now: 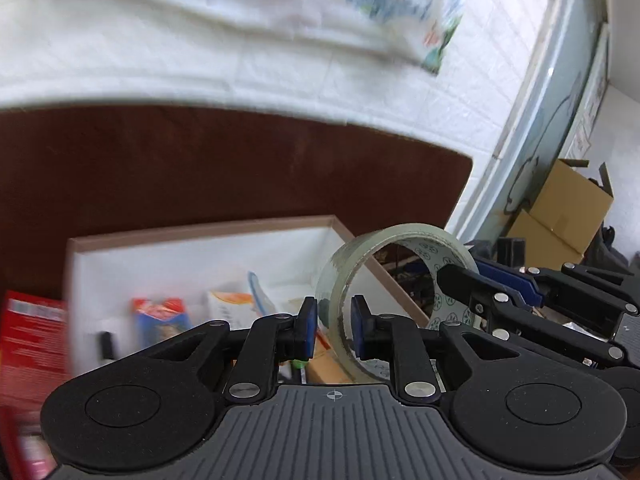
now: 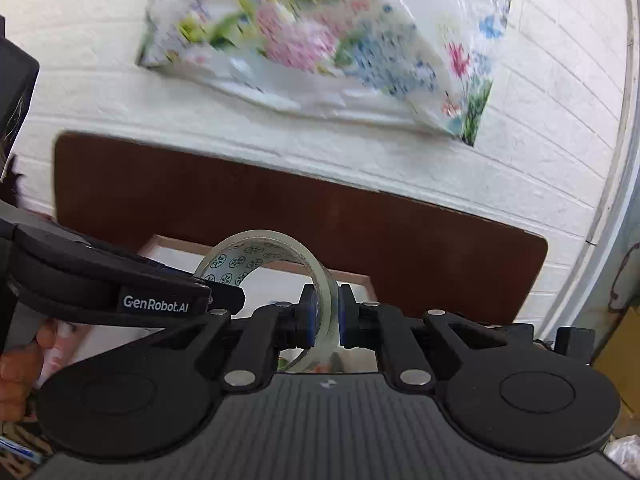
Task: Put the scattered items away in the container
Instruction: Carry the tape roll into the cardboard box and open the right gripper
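Note:
A roll of clear tape [image 1: 400, 236] with a green-patterned core is held upright in the air by both grippers. My left gripper [image 1: 334, 314] is shut on the roll's near wall. My right gripper [image 1: 464, 270] comes in from the right and pinches the roll's other side. In the right wrist view the tape roll [image 2: 256, 240] sits between the pads of the right gripper [image 2: 326, 306], which is shut on its wall. Below stands the container [image 1: 200, 232], a white box with a pinkish-brown rim, holding a red-blue packet [image 1: 160, 316] and a white-orange packet [image 1: 232, 304].
The box rests on a dark brown table [image 1: 240, 168] against a white brick wall. A red carton [image 1: 32, 332] lies left of the box. A floral plastic bag [image 2: 320, 48] hangs on the wall. Cardboard boxes [image 1: 568, 208] stand at the far right. A hand [image 2: 16, 368] grips the left handle.

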A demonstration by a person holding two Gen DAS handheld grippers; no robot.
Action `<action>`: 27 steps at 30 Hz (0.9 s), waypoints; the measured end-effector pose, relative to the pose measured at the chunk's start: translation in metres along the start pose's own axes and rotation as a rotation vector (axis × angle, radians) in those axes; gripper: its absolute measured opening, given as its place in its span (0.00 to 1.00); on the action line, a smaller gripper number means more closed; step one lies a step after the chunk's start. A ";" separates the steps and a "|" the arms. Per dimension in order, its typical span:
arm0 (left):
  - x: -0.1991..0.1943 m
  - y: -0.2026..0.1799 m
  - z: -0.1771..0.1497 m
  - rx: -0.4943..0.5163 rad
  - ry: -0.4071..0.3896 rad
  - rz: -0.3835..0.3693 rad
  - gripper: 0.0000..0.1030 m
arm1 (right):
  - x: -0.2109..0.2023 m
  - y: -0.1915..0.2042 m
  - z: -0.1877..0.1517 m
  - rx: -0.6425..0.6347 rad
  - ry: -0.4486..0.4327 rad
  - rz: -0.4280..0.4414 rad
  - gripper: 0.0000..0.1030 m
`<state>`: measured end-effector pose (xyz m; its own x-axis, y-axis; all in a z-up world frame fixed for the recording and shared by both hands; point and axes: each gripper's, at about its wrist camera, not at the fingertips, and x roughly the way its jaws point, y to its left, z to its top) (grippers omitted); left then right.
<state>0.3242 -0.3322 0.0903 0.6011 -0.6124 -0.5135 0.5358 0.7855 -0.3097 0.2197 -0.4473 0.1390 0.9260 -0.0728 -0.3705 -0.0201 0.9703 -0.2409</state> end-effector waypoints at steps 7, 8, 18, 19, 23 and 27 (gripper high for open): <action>0.059 0.014 0.005 -0.013 0.046 0.028 0.18 | 0.064 -0.016 -0.005 -0.003 0.087 -0.005 0.12; 0.066 0.017 0.007 -0.016 0.046 0.031 0.31 | 0.071 -0.016 -0.006 -0.009 0.092 -0.004 0.12; 0.097 0.045 -0.001 -0.018 0.198 0.151 0.77 | 0.119 -0.018 -0.024 -0.016 0.240 0.020 0.44; 0.096 0.047 -0.001 -0.020 0.214 0.150 0.79 | 0.116 -0.018 -0.027 -0.021 0.238 0.012 0.49; 0.085 0.046 -0.003 -0.015 0.176 0.154 0.84 | 0.112 -0.029 -0.031 0.059 0.276 0.013 0.73; 0.071 0.039 0.006 -0.034 0.010 0.140 0.85 | 0.096 -0.034 -0.024 0.087 0.192 -0.007 0.74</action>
<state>0.3916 -0.3457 0.0464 0.6626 -0.4962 -0.5610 0.4266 0.8657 -0.2619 0.3004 -0.4925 0.0901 0.8367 -0.1142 -0.5355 0.0266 0.9853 -0.1685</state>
